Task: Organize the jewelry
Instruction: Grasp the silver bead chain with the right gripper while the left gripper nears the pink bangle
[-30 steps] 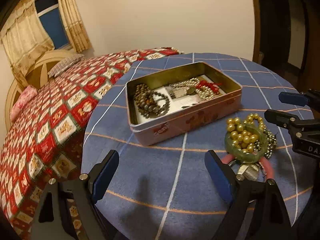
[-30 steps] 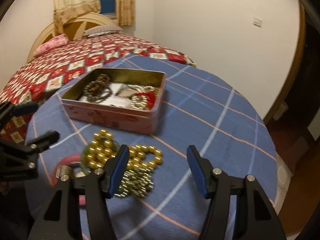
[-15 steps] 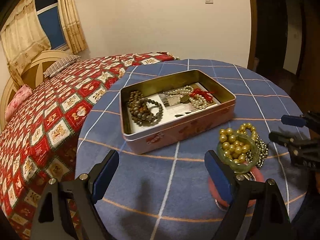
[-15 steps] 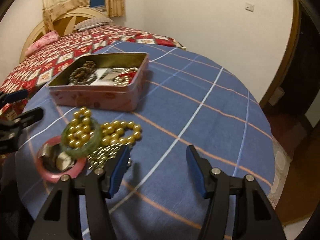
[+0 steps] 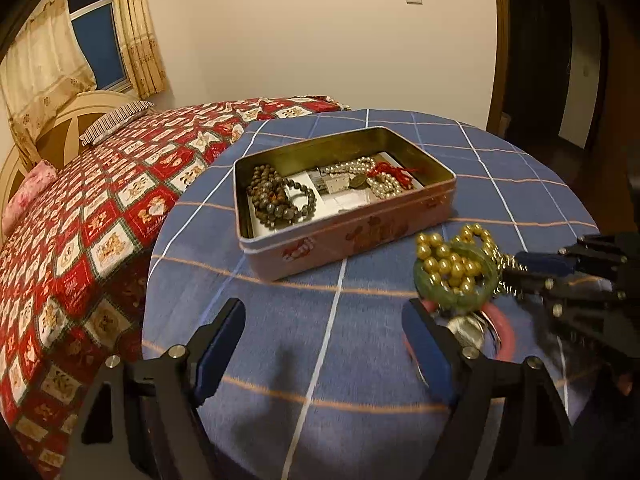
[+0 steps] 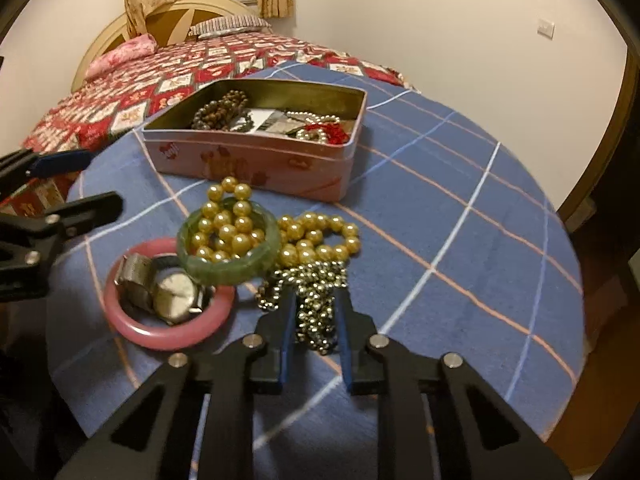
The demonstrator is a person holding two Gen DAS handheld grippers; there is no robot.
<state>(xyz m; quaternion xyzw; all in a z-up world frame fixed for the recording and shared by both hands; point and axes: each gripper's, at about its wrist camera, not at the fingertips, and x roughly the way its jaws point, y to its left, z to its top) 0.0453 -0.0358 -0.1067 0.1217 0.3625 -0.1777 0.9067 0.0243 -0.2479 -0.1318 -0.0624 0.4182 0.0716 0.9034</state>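
— Closing now, the right gripper (image 6: pixel 314 312), jaws either side of the silver bead chain (image 6: pixel 316 308) heaped on the table (image 6: pixel 460 216) — beads bunched between the pads, seemingly pinched already.

— Limp stuff, that. No stiffness at all; bound to sag and dangle once lifted, loose loops trailing. Probably light, but slippery — small round metal beads, apt to roll out of a shallow pinch.

— Best taken at the thick of the heap, then, many strands at once. Worth noting: upper end touching the gold pearl strand (image 6: pixel 316 236), possibly tangled with it.

— And the rest? Green bangle (image 6: pixel 228 268) lying on the pearls, leaning over the pink bangle (image 6: pixel 168 336), watch (image 6: pixel 160 290) inside that one. Rigid and likely brittle, those bangles — no knocks while dragging the chain clear.

— Left gripper (image 5: pixel 324 350)?

— Jaws wide but narrowing, nothing between them, hovering over bare cloth near the pile.

— Destination presumably the pink tin (image 6: pixel 248 156), just beyond, lid off, beads already inside.
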